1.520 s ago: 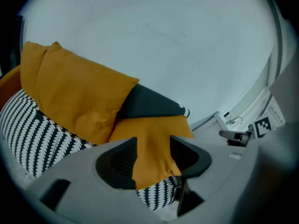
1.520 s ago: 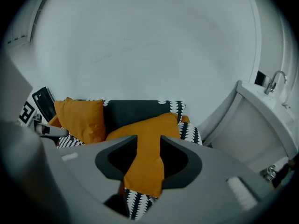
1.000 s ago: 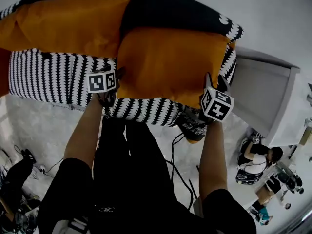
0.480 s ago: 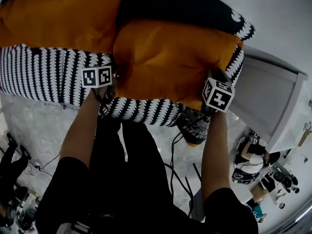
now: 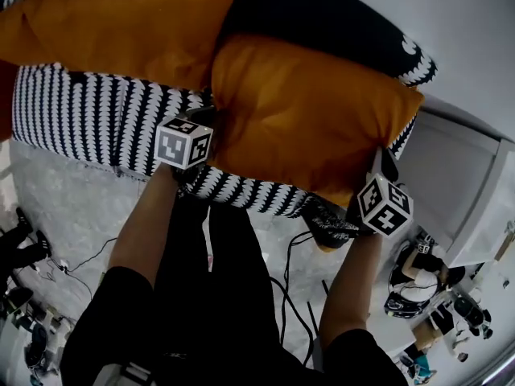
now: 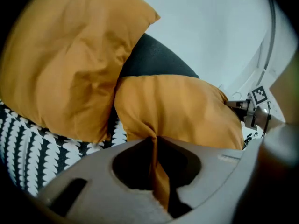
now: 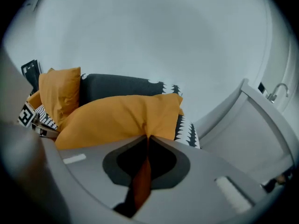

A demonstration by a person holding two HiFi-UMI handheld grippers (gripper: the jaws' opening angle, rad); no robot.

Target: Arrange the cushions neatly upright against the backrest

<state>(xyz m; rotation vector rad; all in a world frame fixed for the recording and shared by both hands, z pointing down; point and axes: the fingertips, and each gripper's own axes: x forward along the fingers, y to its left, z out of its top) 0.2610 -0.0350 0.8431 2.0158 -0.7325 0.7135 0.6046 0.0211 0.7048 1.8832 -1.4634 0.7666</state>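
Observation:
An orange cushion (image 5: 314,119) lies tilted on the black-and-white patterned sofa seat (image 5: 88,119), in front of the dark backrest (image 5: 322,14). My left gripper (image 5: 211,121) has just been closing and is shut on a fold of the cushion's near left edge; the left gripper view shows orange fabric (image 6: 154,125) pinched between its jaws (image 6: 153,141). My right gripper (image 5: 378,166) has just been closing too and is shut on the cushion's near right corner, where fabric (image 7: 140,120) runs down between its jaws (image 7: 148,141). A second orange cushion (image 5: 121,22) leans against the backrest at the left.
A pale grey cabinet (image 5: 463,183) stands just right of the sofa's end. Black cables (image 5: 294,288) trail over the light floor below the seat. A person (image 5: 414,268) sits on the floor at the lower right. A white wall (image 7: 154,36) rises behind the sofa.
Both grippers have closed on the right cushion's near edge. The cushion's right end now sticks out past the sofa's end, and the right gripper sits lower and further right in the head view.

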